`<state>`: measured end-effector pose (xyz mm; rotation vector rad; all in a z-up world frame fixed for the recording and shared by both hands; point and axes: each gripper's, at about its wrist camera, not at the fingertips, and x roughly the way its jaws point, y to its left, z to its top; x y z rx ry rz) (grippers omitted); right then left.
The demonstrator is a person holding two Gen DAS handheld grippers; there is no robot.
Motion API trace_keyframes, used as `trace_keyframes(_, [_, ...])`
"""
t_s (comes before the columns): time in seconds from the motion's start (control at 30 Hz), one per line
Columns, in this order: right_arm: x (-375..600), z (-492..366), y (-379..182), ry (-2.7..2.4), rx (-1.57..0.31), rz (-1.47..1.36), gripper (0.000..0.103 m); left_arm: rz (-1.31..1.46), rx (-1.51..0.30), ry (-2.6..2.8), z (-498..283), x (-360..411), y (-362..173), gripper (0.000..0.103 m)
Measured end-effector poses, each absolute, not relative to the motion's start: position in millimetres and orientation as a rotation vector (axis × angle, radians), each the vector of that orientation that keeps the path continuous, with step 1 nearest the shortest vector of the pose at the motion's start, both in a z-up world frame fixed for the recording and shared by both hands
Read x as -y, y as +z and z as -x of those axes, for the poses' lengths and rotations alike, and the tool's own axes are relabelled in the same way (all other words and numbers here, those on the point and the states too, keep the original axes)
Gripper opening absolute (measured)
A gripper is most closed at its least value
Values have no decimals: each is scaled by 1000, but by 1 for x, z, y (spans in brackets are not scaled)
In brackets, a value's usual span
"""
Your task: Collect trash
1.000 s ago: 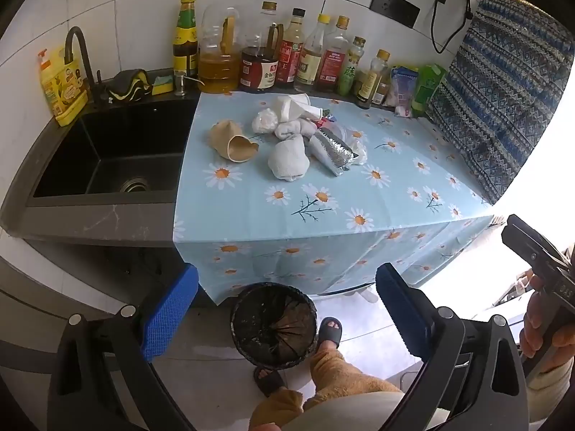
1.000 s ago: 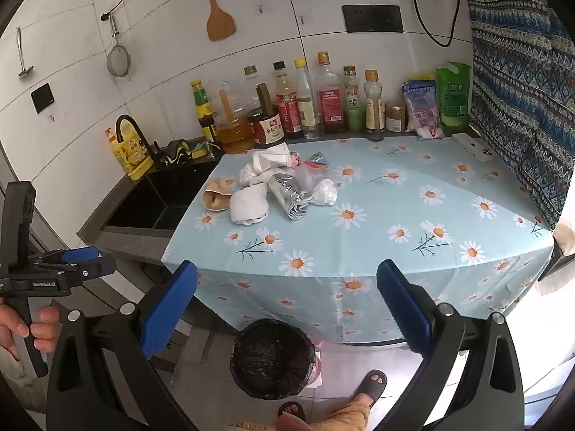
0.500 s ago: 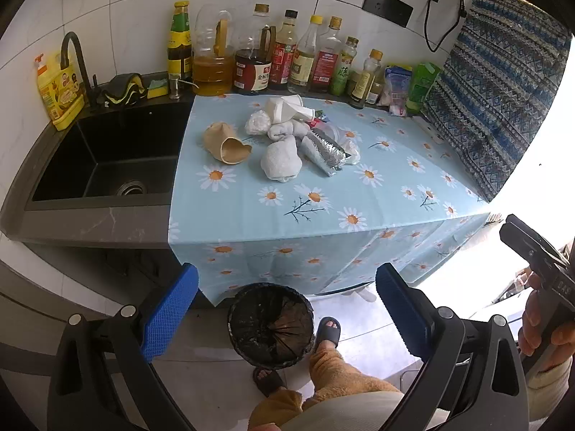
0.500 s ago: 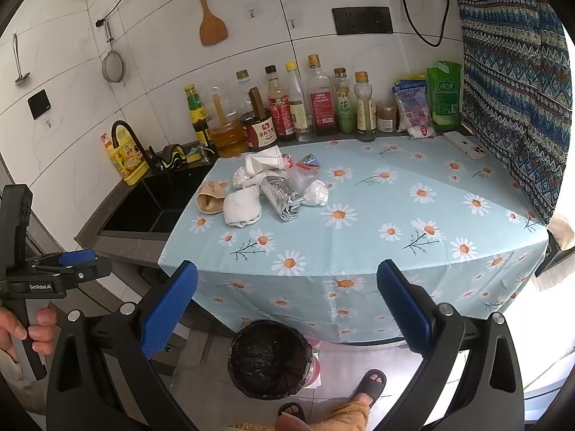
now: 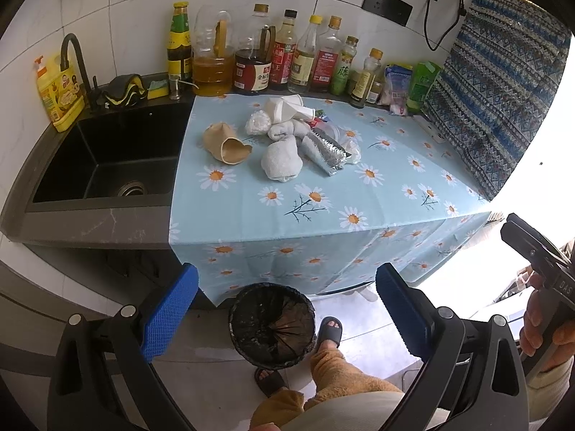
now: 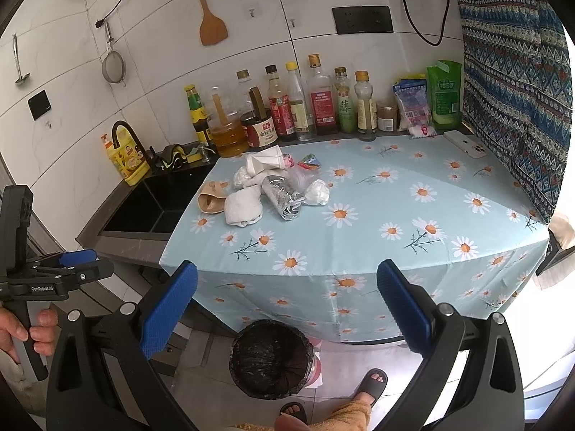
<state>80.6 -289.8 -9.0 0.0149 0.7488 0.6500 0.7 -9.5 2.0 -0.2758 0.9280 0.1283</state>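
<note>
A pile of trash lies on the daisy tablecloth (image 5: 323,215): a crushed brown paper cup (image 5: 226,142), a white crumpled wad (image 5: 281,160), a foil wrapper (image 5: 325,150), white paper cups (image 5: 284,106) and small plastic scraps. The same pile shows in the right wrist view, with the wad (image 6: 242,208) and foil wrapper (image 6: 282,194). A black-lined trash bin (image 5: 272,325) stands on the floor below the table edge (image 6: 270,357). My left gripper (image 5: 285,318) is open and empty above the bin. My right gripper (image 6: 287,312) is open and empty, well short of the pile.
A black sink (image 5: 107,158) with a tap sits left of the cloth. Several sauce and oil bottles (image 5: 273,61) line the back wall. A phone (image 6: 465,143) lies at the far right. My feet in slippers (image 5: 329,330) stand beside the bin.
Both grippers have risen and drawn slightly back, so the table sits lower and smaller in view. Both stay open and empty. The trash has not moved.
</note>
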Motion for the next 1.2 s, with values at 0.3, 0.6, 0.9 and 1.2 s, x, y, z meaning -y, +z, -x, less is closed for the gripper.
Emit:
trace_keyframes(0.3, [282,-80,-12,663,-758,-9,99,275,-930,130,1,9,1,96])
trace_keyframes(0.6, [282,-77,-14,671,-760,-14,99,274,-927,126,4,9,3,96])
trace_keyframes(0.9, [281,-75,-14,671,-759,-21,99,274,-925,126,4,10,4,96])
trace_keyframes(1.2, [277,-72,-15,681,-768,-19,99,280,-926,130,8,11,5,96])
